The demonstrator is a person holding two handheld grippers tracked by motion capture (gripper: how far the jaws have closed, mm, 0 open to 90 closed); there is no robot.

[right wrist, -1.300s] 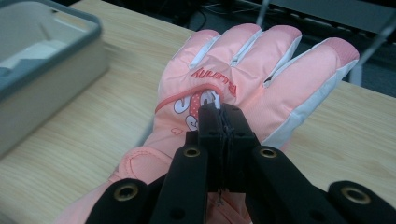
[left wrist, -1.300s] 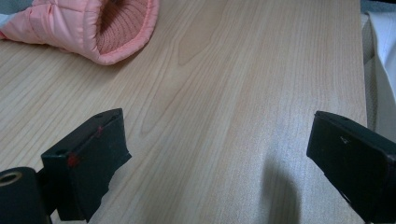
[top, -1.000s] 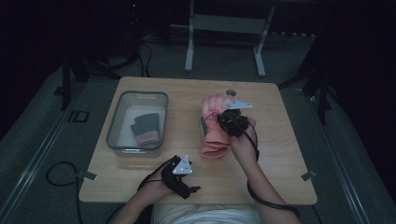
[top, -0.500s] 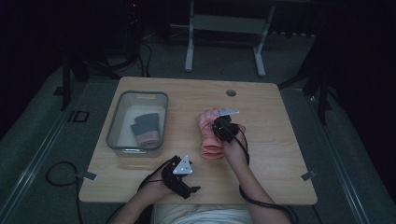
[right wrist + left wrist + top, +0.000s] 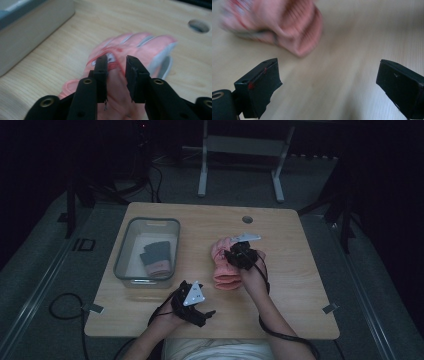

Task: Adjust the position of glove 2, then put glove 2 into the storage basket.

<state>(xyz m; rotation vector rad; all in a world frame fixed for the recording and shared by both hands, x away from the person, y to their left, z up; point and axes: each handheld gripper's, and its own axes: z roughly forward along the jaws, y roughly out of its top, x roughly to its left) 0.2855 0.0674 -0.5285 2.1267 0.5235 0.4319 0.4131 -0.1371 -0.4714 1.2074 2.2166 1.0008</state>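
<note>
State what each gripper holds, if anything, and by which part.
Nothing is held. The right gripper, jaws just opened, stands over the pink glove with a slight gap. The left gripper is open above the table.

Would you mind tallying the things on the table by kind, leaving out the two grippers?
Pink gloves lying on the bare table: 1, possibly a stacked pair, hard to tell
Clear bins: 1
Folded cloth items inside the bin, dark grey with a pink edge: 1 bundle, number of pieces unclear
Total: 3 things
</note>
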